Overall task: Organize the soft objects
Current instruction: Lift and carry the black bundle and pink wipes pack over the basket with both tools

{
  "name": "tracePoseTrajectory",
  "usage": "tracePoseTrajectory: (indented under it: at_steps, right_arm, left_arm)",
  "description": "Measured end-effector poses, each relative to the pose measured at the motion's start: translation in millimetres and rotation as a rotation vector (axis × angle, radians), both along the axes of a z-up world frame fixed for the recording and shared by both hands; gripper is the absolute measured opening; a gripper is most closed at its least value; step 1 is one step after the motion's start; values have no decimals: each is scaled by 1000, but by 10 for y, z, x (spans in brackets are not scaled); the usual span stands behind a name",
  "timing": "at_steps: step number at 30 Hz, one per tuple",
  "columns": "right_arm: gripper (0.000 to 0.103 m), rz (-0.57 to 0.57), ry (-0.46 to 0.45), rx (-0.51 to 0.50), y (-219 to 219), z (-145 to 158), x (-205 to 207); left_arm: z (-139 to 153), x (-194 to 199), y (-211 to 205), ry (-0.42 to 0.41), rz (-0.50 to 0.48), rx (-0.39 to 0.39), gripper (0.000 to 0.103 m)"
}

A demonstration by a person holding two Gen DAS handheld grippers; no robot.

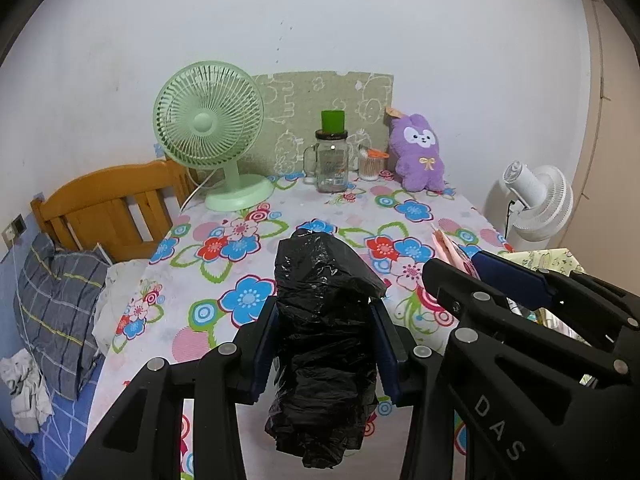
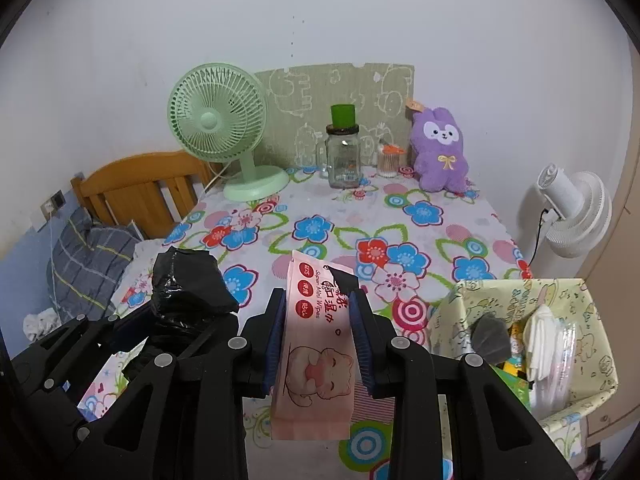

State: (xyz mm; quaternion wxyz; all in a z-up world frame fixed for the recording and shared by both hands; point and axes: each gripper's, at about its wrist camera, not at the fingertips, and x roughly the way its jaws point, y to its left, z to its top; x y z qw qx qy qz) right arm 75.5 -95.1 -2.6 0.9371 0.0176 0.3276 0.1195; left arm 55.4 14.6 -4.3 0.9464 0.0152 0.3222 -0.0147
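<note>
My left gripper (image 1: 326,332) is shut on a bundle of black plastic bags (image 1: 324,344), held above the flowered table (image 1: 224,280). Beside it, my right gripper (image 2: 318,320) is shut on a pink pack of wet wipes (image 2: 316,344), also lifted off the cloth. In the right wrist view the black bundle (image 2: 188,284) and the left gripper (image 2: 176,320) show at lower left. The left wrist view catches the right gripper (image 1: 480,276) with the pink pack (image 1: 452,256) at the right. A purple plush (image 2: 440,152) sits at the table's back right.
A green desk fan (image 2: 218,120), a glass jar with a green lid (image 2: 343,152) and a small cup of swabs (image 2: 390,164) line the back. A patterned storage box (image 2: 452,308) holding several items stands at the front right. A white fan (image 2: 576,208) and a wooden bed (image 2: 132,188) flank the table.
</note>
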Motion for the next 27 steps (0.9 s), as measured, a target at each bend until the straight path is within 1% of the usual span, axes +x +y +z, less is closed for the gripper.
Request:
tracePoseTrajectory:
  at_steps: [6, 10, 15, 20, 27]
  right_arm:
    - [35, 11, -30, -4, -85, 122, -76]
    - [35, 7, -44, -17, -168, 176, -105]
    - [35, -12, -52, -36, -310, 193, -126]
    - [35, -23, -52, -48, -428, 204, -120]
    - [35, -41, -56, -60, -600, 222, -100]
  left_arm:
    - [96, -67, -95, -27, -11, 3, 45]
    - [110, -80, -181, -36, -31, -5, 45]
    - [118, -75, -323, -39, -61, -3, 45]
    - [128, -48, -446, -34, -92, -22, 45]
    - [140, -23, -643, -38, -121, -9, 45]
